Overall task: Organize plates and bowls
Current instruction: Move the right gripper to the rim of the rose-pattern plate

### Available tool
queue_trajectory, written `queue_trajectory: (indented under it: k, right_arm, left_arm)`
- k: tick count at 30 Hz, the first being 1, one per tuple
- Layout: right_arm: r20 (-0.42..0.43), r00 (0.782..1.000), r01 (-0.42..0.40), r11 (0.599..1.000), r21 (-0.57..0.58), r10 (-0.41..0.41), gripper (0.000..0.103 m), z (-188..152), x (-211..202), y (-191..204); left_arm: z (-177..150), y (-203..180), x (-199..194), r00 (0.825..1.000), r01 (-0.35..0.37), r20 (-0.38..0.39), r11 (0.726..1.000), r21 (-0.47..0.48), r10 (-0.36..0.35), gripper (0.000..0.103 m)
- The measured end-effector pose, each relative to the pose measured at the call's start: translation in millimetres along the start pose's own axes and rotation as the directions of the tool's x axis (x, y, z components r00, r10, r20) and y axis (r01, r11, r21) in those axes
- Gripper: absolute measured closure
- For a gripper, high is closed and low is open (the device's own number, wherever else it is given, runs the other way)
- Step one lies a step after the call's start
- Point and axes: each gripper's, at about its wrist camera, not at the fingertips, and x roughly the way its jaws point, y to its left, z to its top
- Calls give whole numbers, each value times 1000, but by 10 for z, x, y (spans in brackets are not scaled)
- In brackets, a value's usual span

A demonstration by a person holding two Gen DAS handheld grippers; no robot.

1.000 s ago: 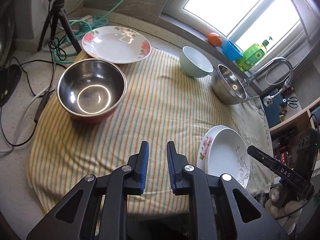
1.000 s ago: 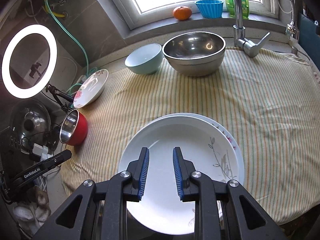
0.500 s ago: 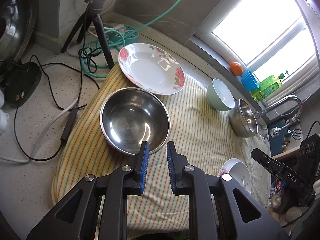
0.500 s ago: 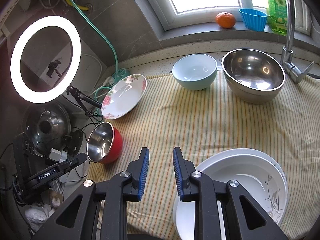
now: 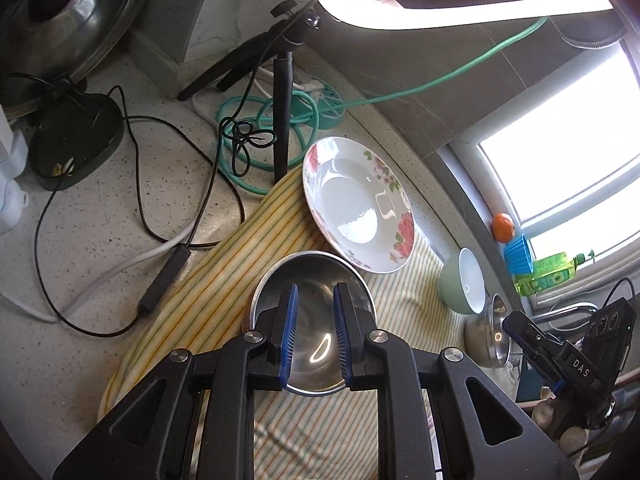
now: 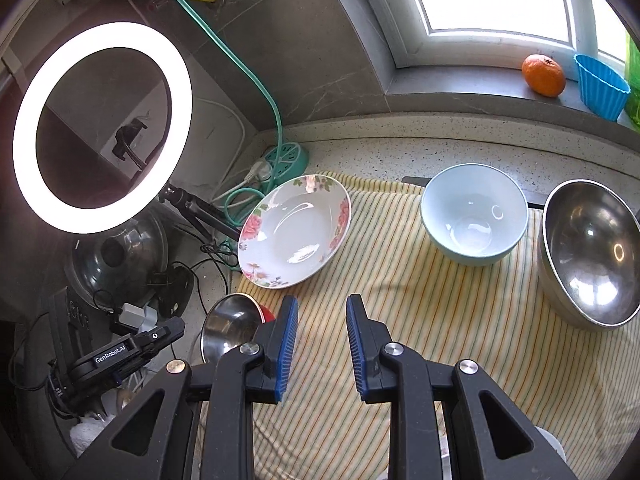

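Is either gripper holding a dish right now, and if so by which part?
Nothing is held. The left gripper hangs over the steel bowl, fingers empty; the right gripper is empty above the striped cloth.

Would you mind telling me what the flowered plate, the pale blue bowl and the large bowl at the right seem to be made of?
Flowered plate: probably glazed ceramic or porcelain, though melamine is possible; white, glossy, with printed pink flowers and window glare.
Pale blue bowl: likely glazed ceramic; smooth, shiny, with soft highlights inside.
Large bowl: stainless steel by its look; silvery, with mirror-like reflections inside.
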Motion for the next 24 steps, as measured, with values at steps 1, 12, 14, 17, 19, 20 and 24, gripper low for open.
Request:
queue_trajectory:
  k: [1,12,14,17,19,20,24]
  right_arm:
    - [0,1000,1,1000,1,-1,80,42,50,8]
    - [-65,997,50,996,72,-45,80,373,749,-2]
    - [-81,995,61,995,80,-55,80,421,875,-9]
    - [-103,993,69,995,76,-61,80,496,1044,-8]
    - [-116,991,77,995,66,-69,80,552,1148,3]
    - [-121,990,82,995,64,-74,80,577,1190,-4]
    - [-157,985,82,994,73,-70,80,662,1388,-42]
  left_arm:
    - [37,25,32,1000,9,2,1000,-4,-9,87]
    - [414,414,506,995,84,-38,991,-104,-89,87]
    - [453,451,600,994,83,-56,991,-103,-89,87]
    - [503,476,697,993,87,-75,991,-99,-94,87]
    - [540,490,751,990,102,-83,989,-104,-110,87]
    - [555,495,776,989,110,-86,988,-109,-119,87]
    - [587,531,866,982,152,-93,978,-144,-167,87]
